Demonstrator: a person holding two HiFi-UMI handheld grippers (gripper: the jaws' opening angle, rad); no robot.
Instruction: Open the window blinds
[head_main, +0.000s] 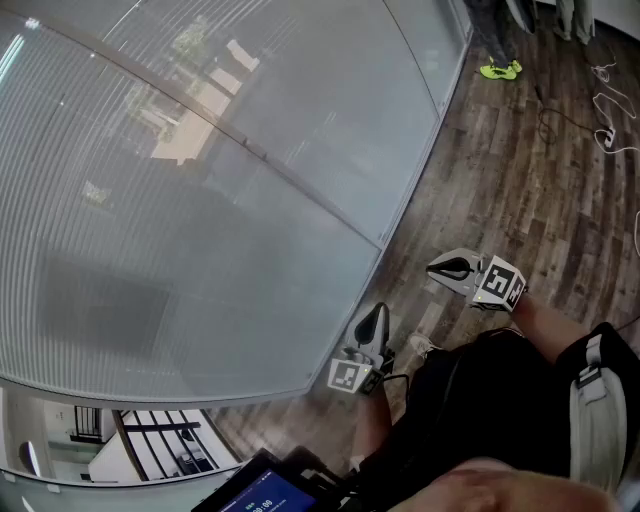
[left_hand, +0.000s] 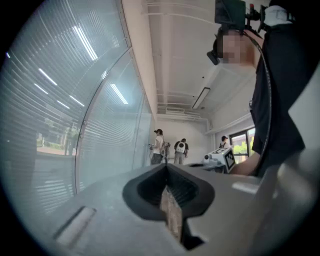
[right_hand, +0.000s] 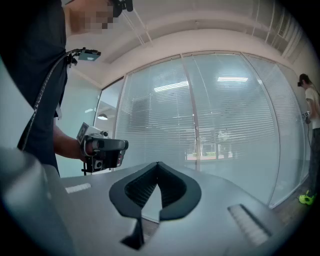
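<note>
Two grippers low in the head view, both closed and empty, neither touching the blinds. Nearest, at the bottom edge, a dark screen (head_main: 262, 492) with a blue display, beside the person's black clothing. Left gripper (head_main: 372, 325) at lower centre, jaws pressed together at the tips, nothing between them but a slit. Right gripper (head_main: 452, 268) just up and to the right, held in a bare hand, jaws likewise meeting at the tips with nothing gripped. Wooden floor (head_main: 520, 190) beneath both, running to the upper right. Window blinds (head_main: 200, 200) filling the upper left and centre of the frame, lowered across tall glass panels, horizontal slats letting greenery and buildings outside show only dimly. Farther off, yellow-green shoes (head_main: 500, 70) at the top edge and loose cables (head_main: 605, 120) on the floor at upper right. Farthest, in the left gripper view, several standing people (left_hand: 159, 146) by a white wall.
</note>
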